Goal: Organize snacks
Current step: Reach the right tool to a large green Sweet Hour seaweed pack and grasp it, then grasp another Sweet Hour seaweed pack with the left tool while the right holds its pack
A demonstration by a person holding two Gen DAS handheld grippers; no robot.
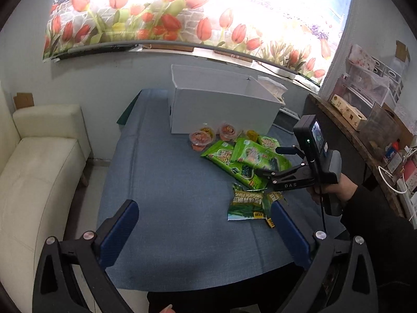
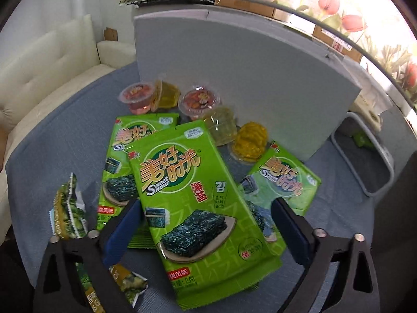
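Note:
Three green seaweed packets [image 2: 198, 195] lie overlapped on the blue tablecloth [image 2: 52, 143]. My right gripper [image 2: 206, 203] hangs just above the top packet, open, a finger on either side of it and neither pad pressing. Red jelly cups [image 2: 199, 100] and yellow jelly cups [image 2: 250, 140] stand behind the packets, in front of a white box [image 2: 234, 73]. Small dark-green snack packets [image 2: 69, 208] lie at the left finger. In the left wrist view my left gripper [image 1: 203, 208] stands open over bare cloth, left of the small packets [image 1: 247, 203]; the right gripper [image 1: 271, 161] sits over the seaweed pile [image 1: 247, 156].
A cream sofa [image 1: 39, 169] runs along the table's left side. A wooden shelf [image 1: 365, 120] with boxes and cables stands at the right. A white frame [image 2: 378, 161] lies right of the box. A tulip-print blind [image 1: 182, 13] hangs behind.

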